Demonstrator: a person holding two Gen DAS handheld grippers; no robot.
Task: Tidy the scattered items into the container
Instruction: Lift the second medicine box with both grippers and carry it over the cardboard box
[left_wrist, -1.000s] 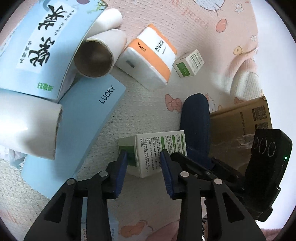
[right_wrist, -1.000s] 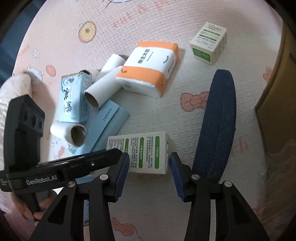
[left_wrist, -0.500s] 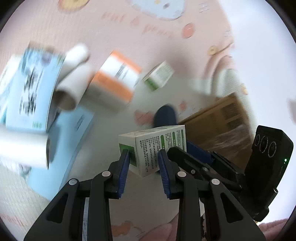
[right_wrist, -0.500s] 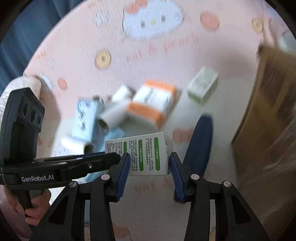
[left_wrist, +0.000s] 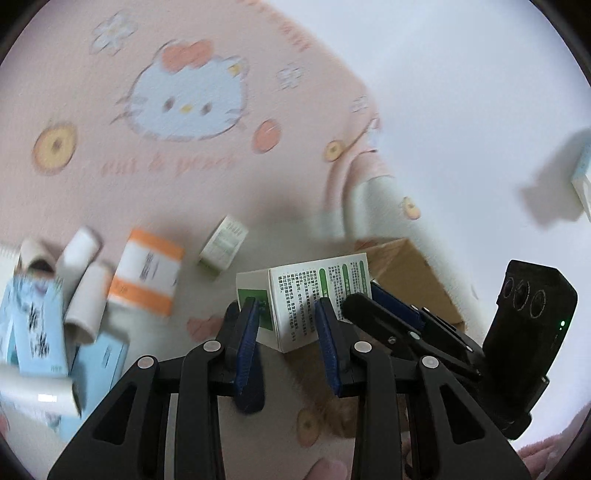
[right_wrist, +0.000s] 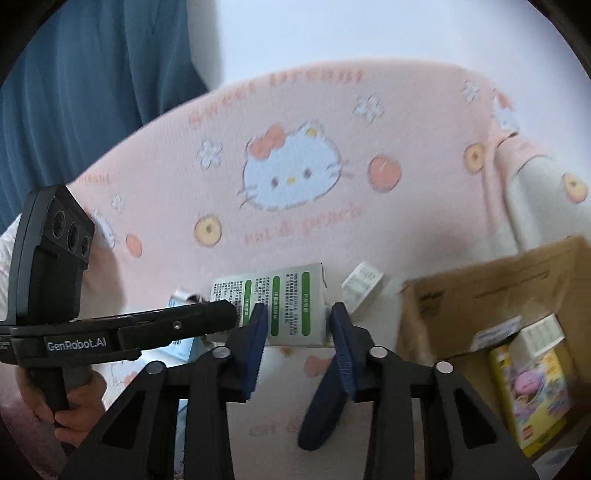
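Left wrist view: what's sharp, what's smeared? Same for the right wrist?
Left wrist view: green-and-white box sharp; orange tissue pack and paper tubes motion-smeared; cartoon blanket soft. Right wrist view: green-and-white box print fairly crisp, cardboard box streaked along its rim. Both views: strong fisheye bend, dark corners.

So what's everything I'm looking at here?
green-and-white box: one, held between both grippers
small green-and-white box: one, on blanket
tissue pack: one, orange-white, on blanket
cardboard tubes: several, whitish, left pile
light blue packs: at least two, left pile
dark blue case: one, on blanket
cardboard box: one, brown, right; holds a yellow box
blanket: pink, cat print
curtain: blue, behind
left hand-held gripper: black, gripping the box
right hand-held gripper: black, jaws closing on the box
hand: one, holding left gripper's handle
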